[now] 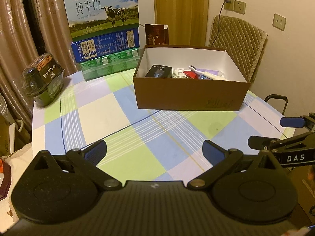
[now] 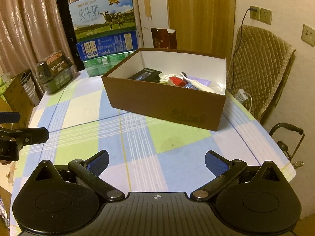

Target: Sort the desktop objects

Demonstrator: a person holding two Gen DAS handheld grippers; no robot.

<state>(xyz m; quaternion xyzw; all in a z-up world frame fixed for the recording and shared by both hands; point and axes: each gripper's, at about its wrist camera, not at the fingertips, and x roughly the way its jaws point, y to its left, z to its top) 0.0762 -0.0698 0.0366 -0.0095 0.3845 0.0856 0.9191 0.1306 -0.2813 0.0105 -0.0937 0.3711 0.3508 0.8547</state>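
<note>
1. Left claw [image 1: 154, 150]: black, blue pads, spread apart, empty.
2. Right claw [image 2: 157, 160]: same, spread apart.
3. Brown cardboard box [image 1: 189, 95], 12 o'clock on checked surface [image 1: 118, 122], holding sorted items.
4. Carton [image 1: 102, 9], 11 o'clock, "PURE MILK".

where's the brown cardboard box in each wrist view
Left wrist: the brown box sits right of centre, open, with small items inside.
Right wrist: the brown box sits near centre, turned so a corner faces the camera.
Shared landmark: the stacked milk cartons behind it, to its left.

black left gripper [image 1: 154, 150], blue pads [image 1: 213, 151] (silver screws)
</note>
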